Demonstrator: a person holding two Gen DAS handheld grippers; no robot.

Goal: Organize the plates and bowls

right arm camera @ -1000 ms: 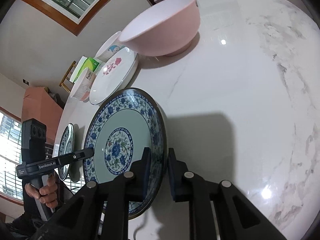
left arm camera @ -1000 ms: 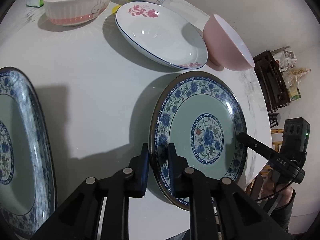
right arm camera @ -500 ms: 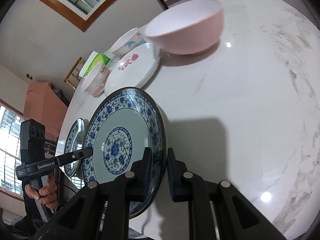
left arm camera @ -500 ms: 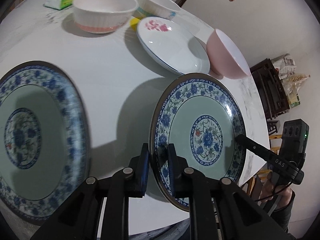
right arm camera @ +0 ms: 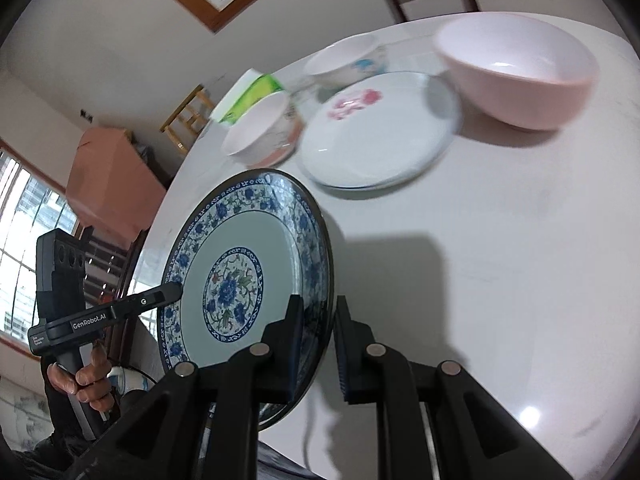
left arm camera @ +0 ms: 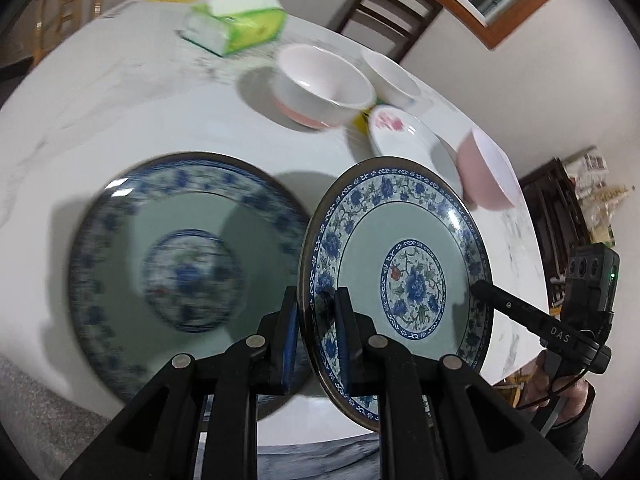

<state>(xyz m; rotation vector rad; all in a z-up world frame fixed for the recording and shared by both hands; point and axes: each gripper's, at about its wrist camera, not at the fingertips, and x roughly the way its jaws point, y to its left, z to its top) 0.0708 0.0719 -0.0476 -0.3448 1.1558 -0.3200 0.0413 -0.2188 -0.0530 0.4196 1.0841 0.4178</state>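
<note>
On the white table [left arm camera: 168, 128] a second blue-patterned plate [left arm camera: 188, 276] lies flat at the left. Beside it the held blue-patterned plate [left arm camera: 400, 276] hangs tilted above the tabletop, the left gripper [left arm camera: 316, 336] clamped on its near rim and the right gripper [right arm camera: 316, 344] clamped on the opposite rim. Behind stand a green tissue pack [left arm camera: 236, 24], two white bowls [left arm camera: 324, 84], a rose plate [left arm camera: 404, 136] and a pink bowl [left arm camera: 488, 172].
</note>
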